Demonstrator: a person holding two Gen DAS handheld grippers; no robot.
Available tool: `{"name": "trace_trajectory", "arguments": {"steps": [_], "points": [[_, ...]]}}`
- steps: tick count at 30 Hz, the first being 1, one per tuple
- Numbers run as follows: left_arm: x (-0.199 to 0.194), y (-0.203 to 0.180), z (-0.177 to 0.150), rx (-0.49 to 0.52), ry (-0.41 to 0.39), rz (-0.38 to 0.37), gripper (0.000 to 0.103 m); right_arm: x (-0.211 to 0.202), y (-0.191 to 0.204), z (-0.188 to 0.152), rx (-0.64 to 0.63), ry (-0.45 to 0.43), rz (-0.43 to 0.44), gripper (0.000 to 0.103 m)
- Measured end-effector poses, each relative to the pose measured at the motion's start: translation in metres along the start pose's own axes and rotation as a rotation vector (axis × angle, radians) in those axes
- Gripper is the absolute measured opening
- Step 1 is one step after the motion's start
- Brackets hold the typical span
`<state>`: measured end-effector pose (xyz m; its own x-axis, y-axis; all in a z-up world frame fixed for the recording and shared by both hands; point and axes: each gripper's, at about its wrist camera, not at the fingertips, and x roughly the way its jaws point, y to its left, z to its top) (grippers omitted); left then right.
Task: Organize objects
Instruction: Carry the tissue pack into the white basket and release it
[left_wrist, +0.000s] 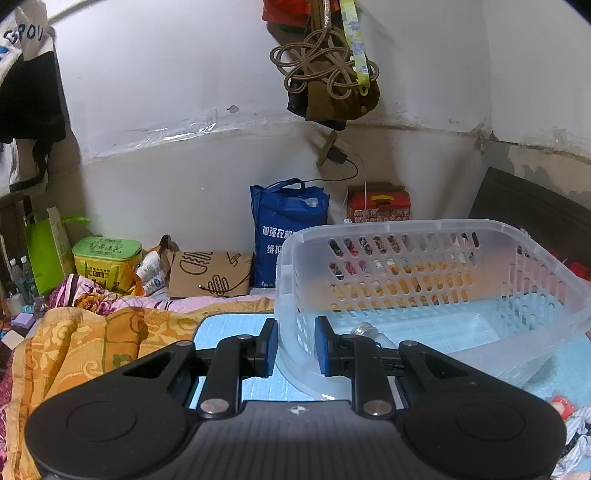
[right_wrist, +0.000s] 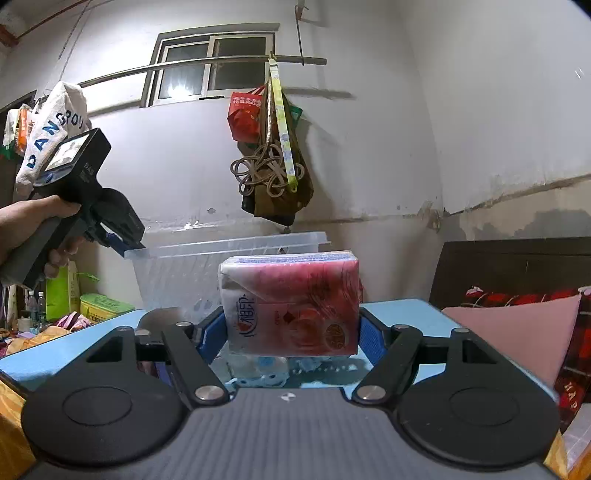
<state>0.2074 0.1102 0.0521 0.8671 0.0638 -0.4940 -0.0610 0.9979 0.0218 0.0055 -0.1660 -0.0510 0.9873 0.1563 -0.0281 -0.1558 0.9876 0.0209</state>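
Right wrist view: right tool (right_wrist: 291, 332) clamps the tissue pack (right_wrist: 291, 302), raised above the blue tabletop (right_wrist: 399, 314), near the basket (right_wrist: 229, 258). Left tool (left_wrist: 295, 347) straddles the basket's near-left wall, apparently gripping. Step: transfer. Next: lift over rim, release inside.

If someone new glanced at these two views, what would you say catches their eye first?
Probably the pink tissue pack, clamped in the right gripper and lifted above the blue mat. Next, the translucent basket, its corner wall gripped by the left gripper, with a small bottle lying inside.
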Motion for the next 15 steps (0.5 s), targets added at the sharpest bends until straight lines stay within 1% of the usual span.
{"name": "trace_trajectory", "arguments": {"steps": [6,11,15], "points": [[-0.002,0.000,0.001,-0.004,0.003,-0.003,0.025,0.004,-0.009,0.011,0.009,-0.007,0.003,0.075],[-0.002,0.000,0.000,-0.004,0.002,-0.003,0.026,0.012,-0.018,0.022,0.039,0.012,0.024,0.075],[-0.003,0.001,-0.001,-0.007,0.001,-0.011,0.026,0.022,-0.021,0.034,0.039,0.027,0.041,0.075]]}}
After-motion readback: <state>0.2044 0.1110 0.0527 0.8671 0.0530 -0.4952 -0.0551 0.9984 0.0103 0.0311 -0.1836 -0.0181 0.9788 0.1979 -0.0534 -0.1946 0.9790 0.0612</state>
